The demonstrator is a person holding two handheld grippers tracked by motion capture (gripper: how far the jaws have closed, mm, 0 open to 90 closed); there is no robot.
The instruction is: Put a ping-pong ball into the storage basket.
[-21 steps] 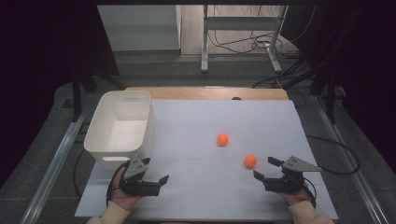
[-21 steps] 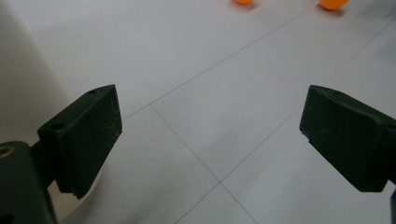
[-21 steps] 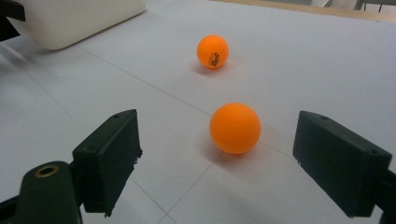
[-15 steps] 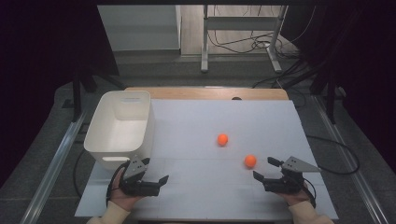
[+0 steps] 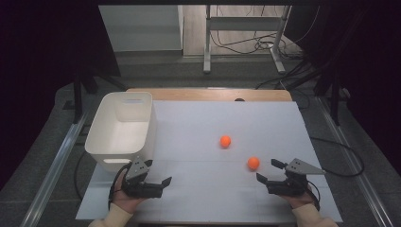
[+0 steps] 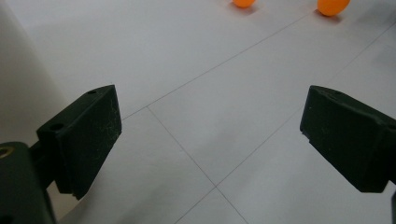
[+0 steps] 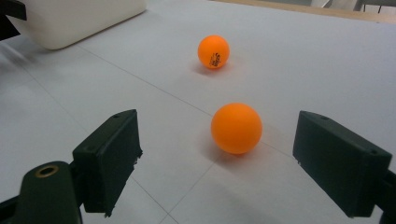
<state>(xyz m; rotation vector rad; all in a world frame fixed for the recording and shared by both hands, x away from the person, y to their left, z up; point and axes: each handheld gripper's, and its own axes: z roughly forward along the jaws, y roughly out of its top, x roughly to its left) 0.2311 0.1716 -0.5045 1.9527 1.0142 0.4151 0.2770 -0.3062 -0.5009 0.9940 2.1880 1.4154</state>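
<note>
Two orange balls lie on the white table top (image 5: 227,189). The far ball (image 5: 225,141) sits near the middle, the near ball (image 5: 253,163) to its right and closer to me. My right gripper (image 5: 266,170) is open just short of the near ball. In the right gripper view the near ball (image 7: 236,128) lies ahead of the gap between the jaws of the right gripper (image 7: 215,161), with the far ball (image 7: 213,51) beyond. My left gripper (image 5: 160,171) is open over bare table by the white bin (image 5: 101,125). The left gripper (image 6: 215,140) holds nothing; both balls (image 6: 332,5) (image 6: 243,2) lie far ahead.
The white bin is empty and stands at the table's left edge; its wall (image 6: 18,84) is close beside my left jaw. A wooden strip (image 5: 208,94) runs along the table's far edge. Metal rails (image 5: 56,161) flank the table, and cables lie on the floor behind.
</note>
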